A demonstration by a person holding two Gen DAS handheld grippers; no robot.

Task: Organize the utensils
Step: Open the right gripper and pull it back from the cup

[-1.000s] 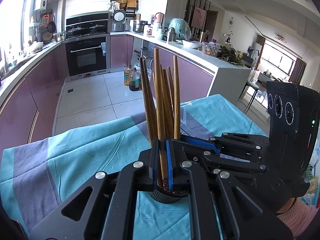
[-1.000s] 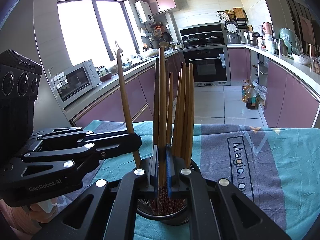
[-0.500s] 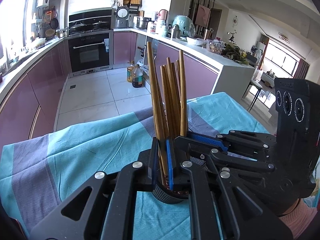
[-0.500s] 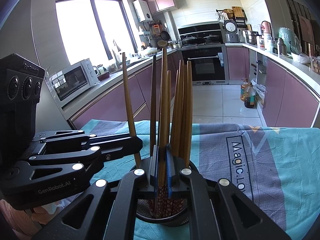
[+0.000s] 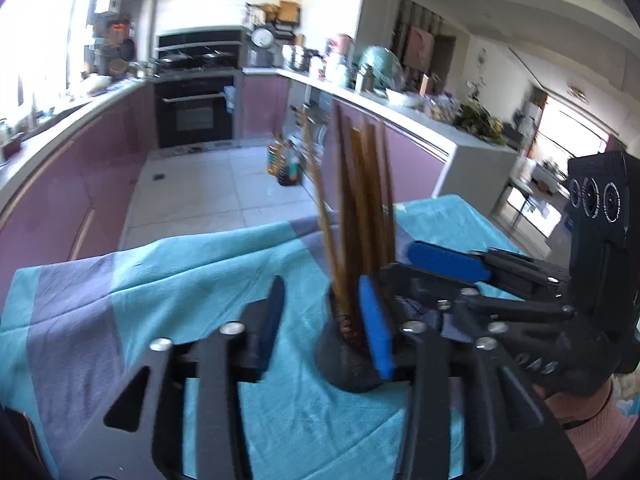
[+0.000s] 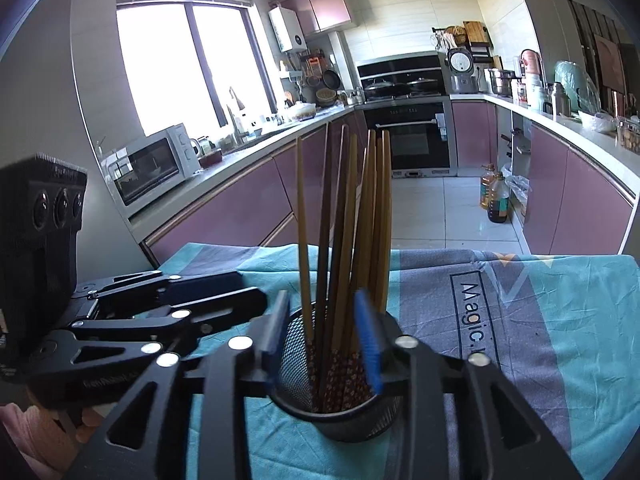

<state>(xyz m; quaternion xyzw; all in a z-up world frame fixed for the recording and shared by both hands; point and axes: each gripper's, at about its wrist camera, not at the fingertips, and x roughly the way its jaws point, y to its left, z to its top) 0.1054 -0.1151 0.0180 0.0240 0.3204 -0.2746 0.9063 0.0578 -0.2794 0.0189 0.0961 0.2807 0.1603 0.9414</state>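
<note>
A bundle of long brown wooden chopsticks [image 6: 352, 240] stands upright in a black mesh cup [image 6: 340, 408] on the teal-and-grey-clothed desk [image 6: 540, 340], their patterned tips half hidden by mesh, while left gripper [image 5: 324, 328] and right gripper [image 6: 326, 340] both gape wide, holding nothing.

One black mesh holder [image 6: 340, 408] sits between the right gripper's fingers [image 6: 370, 344], just right of the left gripper's fingers [image 5: 374, 330]. About nine wooden chopsticks [image 6: 346, 240] stand in it; the left view is too blurred to confirm the count. Two grippers show: the left gripper [image 5: 320, 330] and the right gripper [image 6: 324, 340]. Two oil bottles [image 6: 494, 196] stand far beyond the fingertips
</note>
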